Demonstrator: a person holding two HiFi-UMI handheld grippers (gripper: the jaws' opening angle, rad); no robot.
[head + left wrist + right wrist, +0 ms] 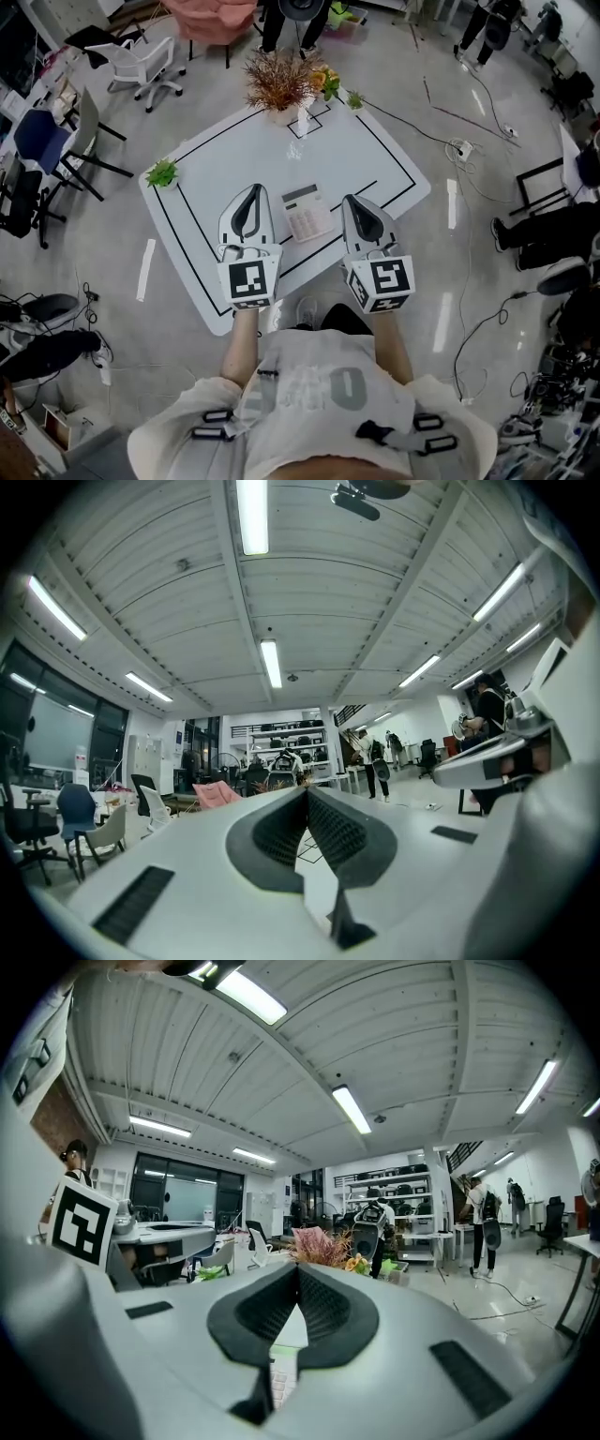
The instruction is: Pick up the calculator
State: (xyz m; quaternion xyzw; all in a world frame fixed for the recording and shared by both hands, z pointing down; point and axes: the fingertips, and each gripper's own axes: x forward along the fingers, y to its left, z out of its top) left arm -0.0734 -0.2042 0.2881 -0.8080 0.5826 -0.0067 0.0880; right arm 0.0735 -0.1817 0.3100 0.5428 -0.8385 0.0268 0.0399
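Observation:
A pale calculator (307, 214) with a dark display lies flat near the front of the white table (375, 155). It sits between my two grippers in the head view. My left gripper (254, 191) hovers just left of it, its jaws shut with nothing between them (307, 791). My right gripper (353, 201) hovers just right of it, also shut and empty (297, 1269). Both point level toward the far side of the table. In the right gripper view, pale keys of the calculator (281, 1377) show through the gap below the closed tips.
Black lines are marked on the table. A dried bouquet (279, 82) and flowers (328, 82) stand at its far corner, a small green plant (162, 173) at its left corner. Office chairs (141, 61) stand to the left, cables (459, 145) lie on the floor to the right.

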